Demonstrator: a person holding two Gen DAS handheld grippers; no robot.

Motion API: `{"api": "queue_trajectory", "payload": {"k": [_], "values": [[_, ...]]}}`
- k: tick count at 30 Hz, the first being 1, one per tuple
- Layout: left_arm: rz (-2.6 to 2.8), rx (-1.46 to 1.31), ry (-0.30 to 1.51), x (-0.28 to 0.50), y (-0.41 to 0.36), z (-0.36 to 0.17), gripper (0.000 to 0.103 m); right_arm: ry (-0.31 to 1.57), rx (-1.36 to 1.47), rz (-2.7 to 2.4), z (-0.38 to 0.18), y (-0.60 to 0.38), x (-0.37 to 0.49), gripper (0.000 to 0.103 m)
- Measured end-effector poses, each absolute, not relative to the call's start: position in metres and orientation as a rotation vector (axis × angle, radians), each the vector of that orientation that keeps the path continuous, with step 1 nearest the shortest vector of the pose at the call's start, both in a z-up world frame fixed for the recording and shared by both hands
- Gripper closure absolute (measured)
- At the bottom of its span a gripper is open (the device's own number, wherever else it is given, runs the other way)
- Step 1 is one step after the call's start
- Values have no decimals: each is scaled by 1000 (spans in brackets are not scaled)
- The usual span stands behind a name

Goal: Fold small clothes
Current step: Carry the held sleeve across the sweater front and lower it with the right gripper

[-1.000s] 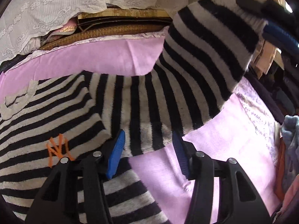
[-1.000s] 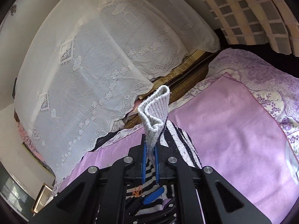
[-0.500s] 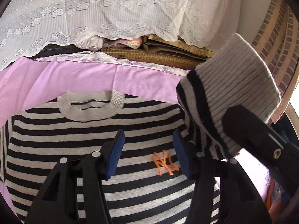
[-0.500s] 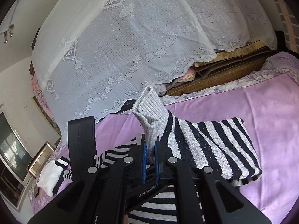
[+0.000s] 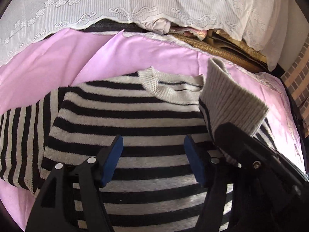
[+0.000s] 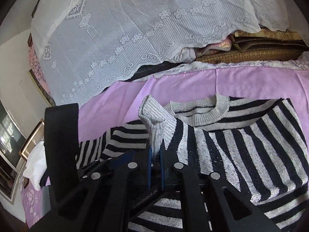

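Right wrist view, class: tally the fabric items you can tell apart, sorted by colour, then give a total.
Black-and-grey striped: 1, the sweater, its cuff pinched in the right claw
Pink: 1, the bedsheet
White lace: 1, the cover
Plain white: 1, the cloth
Total: 4

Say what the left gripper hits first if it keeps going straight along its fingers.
Most likely the striped sweater's chest panel, lying on the pink sheet. The left gripper is open and empty, angled down at it; depth is unclear.

place: home bedroom | cues: pink bedsheet [image 5: 158, 52], lace cover [image 6: 135, 25] (over bedding)
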State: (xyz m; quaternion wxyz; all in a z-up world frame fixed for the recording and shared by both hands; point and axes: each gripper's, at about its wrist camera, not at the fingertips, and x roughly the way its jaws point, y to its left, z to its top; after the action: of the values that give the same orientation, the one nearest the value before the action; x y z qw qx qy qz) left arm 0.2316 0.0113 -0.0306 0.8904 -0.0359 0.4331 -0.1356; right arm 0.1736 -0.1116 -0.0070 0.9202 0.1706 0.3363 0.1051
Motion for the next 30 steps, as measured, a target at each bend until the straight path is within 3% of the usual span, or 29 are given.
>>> {"api": "queue_trajectory", "payload": {"k": [5,8,17,22,27,29,30], "values": [[-249,-100,928,236,28,-40,39,692,400,271,-18,-116,174,69],[-201,-112,915,233,37,-37,32,673,387,314,-10,-119,165,69],[-201,-214,822,204,65,-2,29,633,321,230,22,-177,139,69],[-364,-82,830,200,1,6,14,681,460,145,6,-244,155,77],[-284,43,959,228,-31,-43,14,771,596,89,-33,-302,173,77],[-285,20,984,234,-28,-56,8,784,650,58,-51,-328,174,89],[-286,25,974,232,-28,-55,8,785,701,60,-60,-340,172,103]]}}
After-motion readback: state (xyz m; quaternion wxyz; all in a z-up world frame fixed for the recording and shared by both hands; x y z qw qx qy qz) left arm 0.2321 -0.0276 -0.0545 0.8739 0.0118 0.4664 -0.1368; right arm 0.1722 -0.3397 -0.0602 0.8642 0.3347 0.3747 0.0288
